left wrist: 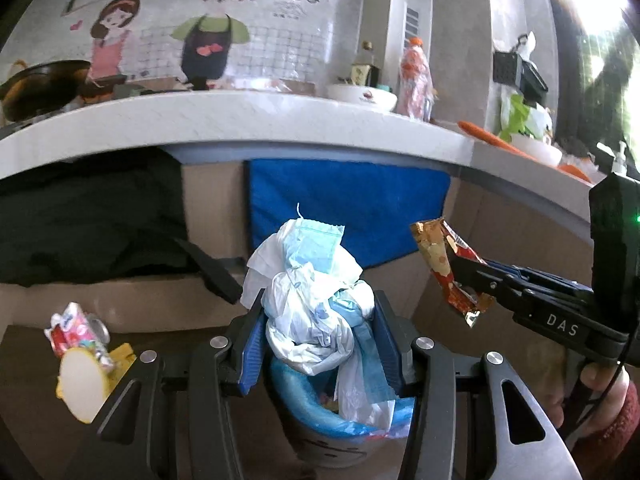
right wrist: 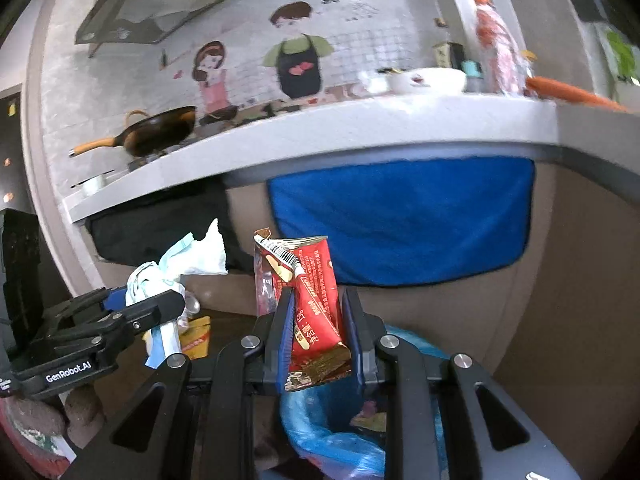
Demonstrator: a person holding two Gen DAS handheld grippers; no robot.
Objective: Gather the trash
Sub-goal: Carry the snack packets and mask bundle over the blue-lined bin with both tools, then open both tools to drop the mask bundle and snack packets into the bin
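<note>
above bin: bin [left wrist: 320, 436] mouth open, sits right under both loads
ahead: counter edge [left wrist: 280, 120] overhangs, blue cloth [left wrist: 352, 208] behind
left floor: trash pile [left wrist: 84, 340], blocks low pass

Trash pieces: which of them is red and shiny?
The red-and-gold foil snack wrapper, pinched between the right gripper's fingers. The left gripper holds a pale wad of white plastic bags and a blue face mask instead.

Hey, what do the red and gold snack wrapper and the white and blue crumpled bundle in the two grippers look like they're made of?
Red and gold snack wrapper: likely metallised plastic film; glossy, printed, with sharp shiny creases. White and blue crumpled bundle: seemingly thin translucent plastic bag, soft and wrinkled, plus a light blue face mask that looks like matte non-woven fabric, with pleats and a string.
</note>
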